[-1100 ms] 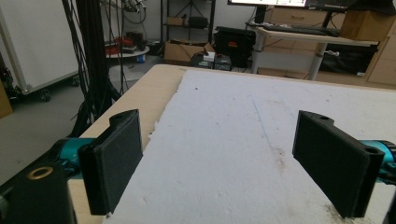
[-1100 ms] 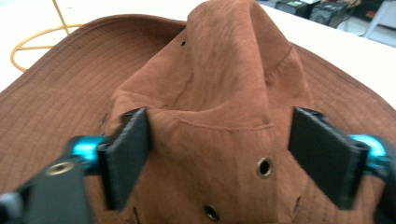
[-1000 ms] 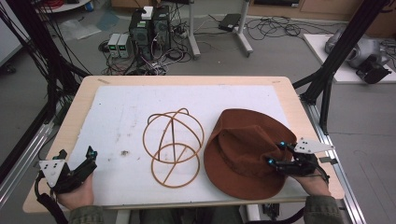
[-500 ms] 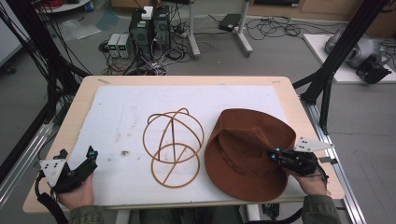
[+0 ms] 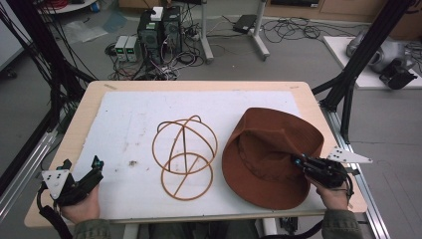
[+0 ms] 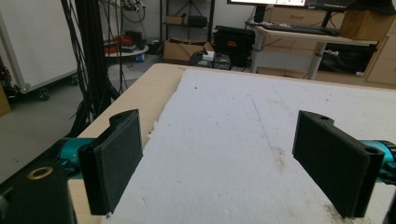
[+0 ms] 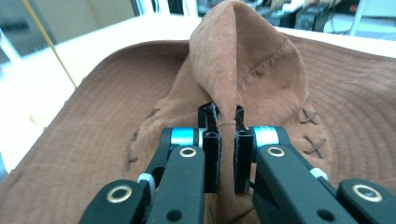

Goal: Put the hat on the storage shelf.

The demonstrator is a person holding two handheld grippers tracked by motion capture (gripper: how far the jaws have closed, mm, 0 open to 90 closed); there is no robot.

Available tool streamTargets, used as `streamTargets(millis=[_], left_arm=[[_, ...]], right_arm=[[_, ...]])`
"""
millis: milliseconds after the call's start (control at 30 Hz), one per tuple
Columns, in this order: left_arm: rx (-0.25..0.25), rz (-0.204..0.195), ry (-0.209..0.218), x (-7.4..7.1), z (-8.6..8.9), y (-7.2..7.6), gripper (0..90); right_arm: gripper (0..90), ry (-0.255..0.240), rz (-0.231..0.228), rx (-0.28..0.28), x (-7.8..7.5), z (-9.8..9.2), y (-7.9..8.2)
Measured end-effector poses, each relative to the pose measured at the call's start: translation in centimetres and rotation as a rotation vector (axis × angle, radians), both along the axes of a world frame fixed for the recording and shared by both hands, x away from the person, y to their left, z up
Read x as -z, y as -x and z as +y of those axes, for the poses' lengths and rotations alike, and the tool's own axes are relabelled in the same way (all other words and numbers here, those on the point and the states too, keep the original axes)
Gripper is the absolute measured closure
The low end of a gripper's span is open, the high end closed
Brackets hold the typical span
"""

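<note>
While wide-jawed over the white mat (image 6: 243, 140), left hand-held gripper (image 5: 82, 172) low; right hand-held gripper (image 5: 300, 162) pinching hat (image 5: 263, 149) fabric.

brown hat (image 7: 261, 84): near brim cut off by the bottom edge of the right gripper view, with the pinched fold hidden between the right claw (image 7: 227, 122) jaws. small dark speck (image 5: 133, 163) on the white table (image 5: 124, 124) cover: too small to identify. left claw (image 6: 229, 163): body cut off at the lower corners of the left gripper view.

Grey floor (image 5: 298, 55), tangled cables (image 5: 293, 30)
</note>
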State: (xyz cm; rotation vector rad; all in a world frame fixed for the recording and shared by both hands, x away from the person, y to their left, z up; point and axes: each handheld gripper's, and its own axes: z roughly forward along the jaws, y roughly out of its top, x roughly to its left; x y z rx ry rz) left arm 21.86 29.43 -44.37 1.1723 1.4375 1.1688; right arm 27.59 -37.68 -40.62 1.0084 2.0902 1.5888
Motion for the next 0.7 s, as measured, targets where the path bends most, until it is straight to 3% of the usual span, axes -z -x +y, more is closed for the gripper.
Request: streamTargets(millis=[33, 167, 367, 700], left_arm=[[0.002, -0.004, -0.003, 0.0, -0.1, 0.0, 16.3], [0.008, -0.006, -0.01, -0.1, -0.2, -0.1, 16.3], [0.011, -0.005, -0.016, -0.1, -0.3, -0.2, 16.3], [0.012, -0.005, -0.017, 0.0, -0.4, -0.2, 16.3]], right_arm=[[86.9, -0.041, -0.017, 0.036, -0.2, -0.2, 0.3], [86.8, -0.124, -0.063, 0.102, -0.9, -0.3, 0.9], [86.8, -0.215, -0.145, 0.19, -2.1, 0.3, 1.8], [86.8, -0.281, -0.234, 0.275, -3.6, 2.4, 2.8]])
